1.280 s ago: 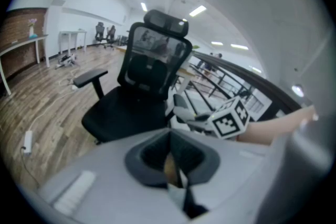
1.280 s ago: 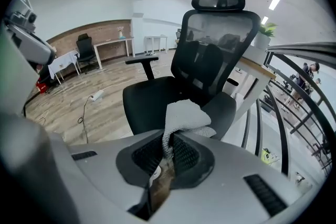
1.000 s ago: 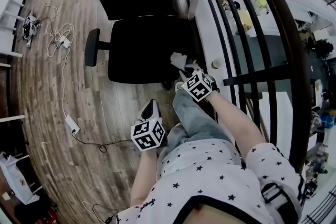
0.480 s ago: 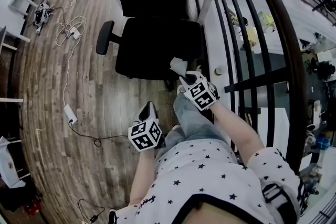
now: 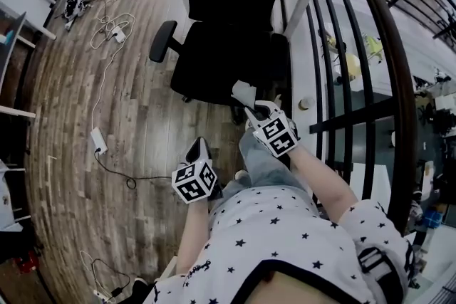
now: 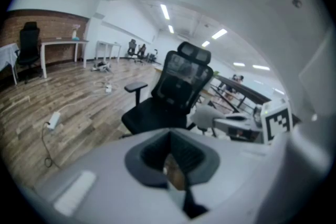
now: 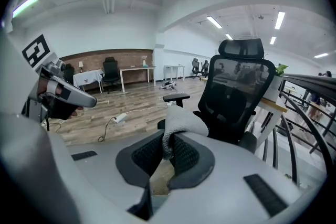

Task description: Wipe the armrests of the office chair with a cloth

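At the person's knees, the left gripper (image 5: 201, 147) hangs low, jaws pressed together on nothing. Just ahead, the right gripper (image 5: 258, 109) is clamped on the grey cloth (image 5: 242, 90), which bunches up above its jaws near the seat's front edge. Beyond stands the office chair (image 5: 226, 60), its left-hand armrest (image 5: 162, 40) untouched. Risk, by my judgement: wiping pressure may swivel or roll the chair away, or drag the cloth out of the pinch.
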{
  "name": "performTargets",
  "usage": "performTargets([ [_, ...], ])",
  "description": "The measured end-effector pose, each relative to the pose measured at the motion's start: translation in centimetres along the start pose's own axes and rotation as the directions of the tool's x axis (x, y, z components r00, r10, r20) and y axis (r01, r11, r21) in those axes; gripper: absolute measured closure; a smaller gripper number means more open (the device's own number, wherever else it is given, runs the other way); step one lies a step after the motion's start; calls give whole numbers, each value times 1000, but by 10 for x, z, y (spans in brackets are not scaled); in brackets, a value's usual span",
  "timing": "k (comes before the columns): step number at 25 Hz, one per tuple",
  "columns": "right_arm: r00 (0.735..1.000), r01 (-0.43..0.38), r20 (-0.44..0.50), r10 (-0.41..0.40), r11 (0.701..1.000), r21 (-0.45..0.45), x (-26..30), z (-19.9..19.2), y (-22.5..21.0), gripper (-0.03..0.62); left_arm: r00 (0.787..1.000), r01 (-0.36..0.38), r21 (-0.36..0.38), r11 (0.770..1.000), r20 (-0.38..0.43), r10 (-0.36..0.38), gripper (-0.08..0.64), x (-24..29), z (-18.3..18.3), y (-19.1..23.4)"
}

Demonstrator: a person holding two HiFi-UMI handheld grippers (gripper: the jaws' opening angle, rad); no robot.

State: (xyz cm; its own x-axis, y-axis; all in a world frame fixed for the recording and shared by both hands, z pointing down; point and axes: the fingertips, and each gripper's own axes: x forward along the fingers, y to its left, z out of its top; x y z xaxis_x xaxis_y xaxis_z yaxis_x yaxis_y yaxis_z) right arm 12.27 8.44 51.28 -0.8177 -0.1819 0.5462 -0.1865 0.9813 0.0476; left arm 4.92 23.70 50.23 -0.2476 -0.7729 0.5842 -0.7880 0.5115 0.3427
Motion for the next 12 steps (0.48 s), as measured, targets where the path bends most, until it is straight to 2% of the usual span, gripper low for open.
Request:
performTargets([
  [12, 996, -89, 4, 89, 996, -7, 10, 27, 49, 561, 992, -96, -82, 992, 75, 103, 554, -32, 12, 48],
])
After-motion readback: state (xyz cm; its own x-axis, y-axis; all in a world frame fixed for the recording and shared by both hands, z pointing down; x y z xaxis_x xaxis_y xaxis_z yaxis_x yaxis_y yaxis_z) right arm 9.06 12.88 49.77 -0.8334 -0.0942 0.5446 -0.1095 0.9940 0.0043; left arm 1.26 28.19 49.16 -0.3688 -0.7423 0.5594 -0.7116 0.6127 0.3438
